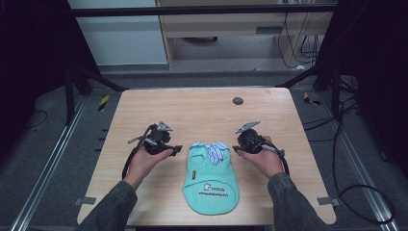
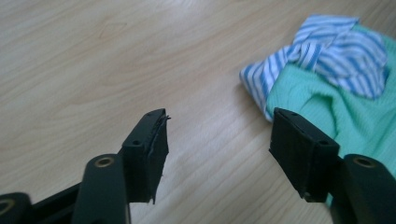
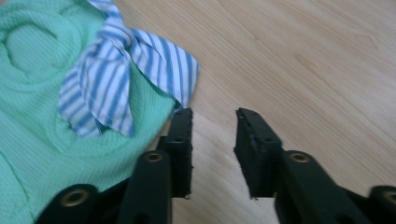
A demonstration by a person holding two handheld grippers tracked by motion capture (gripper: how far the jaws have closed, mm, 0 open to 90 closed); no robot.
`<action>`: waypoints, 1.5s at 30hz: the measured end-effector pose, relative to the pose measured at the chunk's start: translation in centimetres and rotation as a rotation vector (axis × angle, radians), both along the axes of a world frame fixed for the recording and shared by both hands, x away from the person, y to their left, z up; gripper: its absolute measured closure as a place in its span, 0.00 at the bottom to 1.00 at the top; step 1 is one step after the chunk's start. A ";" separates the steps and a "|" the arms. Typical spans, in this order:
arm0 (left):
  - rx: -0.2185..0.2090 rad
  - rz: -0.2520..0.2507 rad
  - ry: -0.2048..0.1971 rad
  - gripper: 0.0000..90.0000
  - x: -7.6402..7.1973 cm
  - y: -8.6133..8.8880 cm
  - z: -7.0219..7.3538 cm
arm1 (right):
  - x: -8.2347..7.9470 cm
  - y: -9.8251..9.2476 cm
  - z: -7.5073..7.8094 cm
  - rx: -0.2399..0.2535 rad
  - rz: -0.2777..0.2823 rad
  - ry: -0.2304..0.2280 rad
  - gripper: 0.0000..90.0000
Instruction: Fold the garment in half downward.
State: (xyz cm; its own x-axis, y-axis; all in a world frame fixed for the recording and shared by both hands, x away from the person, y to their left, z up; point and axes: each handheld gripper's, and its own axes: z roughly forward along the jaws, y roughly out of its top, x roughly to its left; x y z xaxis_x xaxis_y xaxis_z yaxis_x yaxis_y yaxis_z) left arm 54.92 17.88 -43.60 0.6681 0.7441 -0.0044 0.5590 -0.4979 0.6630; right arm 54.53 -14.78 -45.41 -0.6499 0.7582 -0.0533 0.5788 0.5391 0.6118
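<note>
Wooden bench (image 1: pixel 202 108) across mid-frame, high view. Mint-green garment (image 1: pixel 210 180) with striped blue-white collar (image 1: pixel 214 150), lying flat at lower centre. Left tool (image 1: pixel 177 149) just left of the collar, jaws wide, holding nothing. Right tool (image 1: pixel 236 149) just right of it, jaws narrower, gripping nothing.

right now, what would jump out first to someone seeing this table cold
The mint-green garment with a blue-striped collar stands out first, lying flat near the front edge of the wooden table. Next come the two black hand-held tools flanking its collar end: the left claw and right claw, both open above bare wood. A small dark disc sits far back.
</note>
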 end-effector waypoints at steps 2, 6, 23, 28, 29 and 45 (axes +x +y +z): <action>-0.013 -0.017 0.000 0.50 0.5 -0.6 0.4 | 0.4 0.4 0.2 0.009 0.014 0.002 0.82; -0.005 -0.039 0.003 0.59 1.4 -2.0 0.4 | 1.4 1.6 0.3 0.017 0.038 0.014 0.89; 0.024 -0.047 0.042 0.61 3.7 -4.9 -1.8 | 4.2 4.6 -1.8 0.026 0.029 0.038 0.86; 0.004 -0.045 0.064 0.59 3.8 -5.3 -2.4 | 4.3 4.6 -2.1 0.030 0.024 0.048 0.86; 0.004 -0.045 0.064 0.59 3.8 -5.3 -2.4 | 4.2 4.6 -2.1 0.036 0.017 0.053 0.86; 0.040 -0.070 0.121 0.60 3.7 -6.3 -4.5 | 4.0 4.7 -2.7 0.060 0.017 0.082 0.74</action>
State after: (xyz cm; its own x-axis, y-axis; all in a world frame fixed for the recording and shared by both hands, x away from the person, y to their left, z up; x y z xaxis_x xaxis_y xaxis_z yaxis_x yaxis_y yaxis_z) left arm 58.58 11.57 -48.13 0.7147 0.6969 -0.0592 0.5967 -0.5634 0.5714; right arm 58.51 -10.08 -48.13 -0.6628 0.7473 0.0461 0.6194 0.5127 0.5945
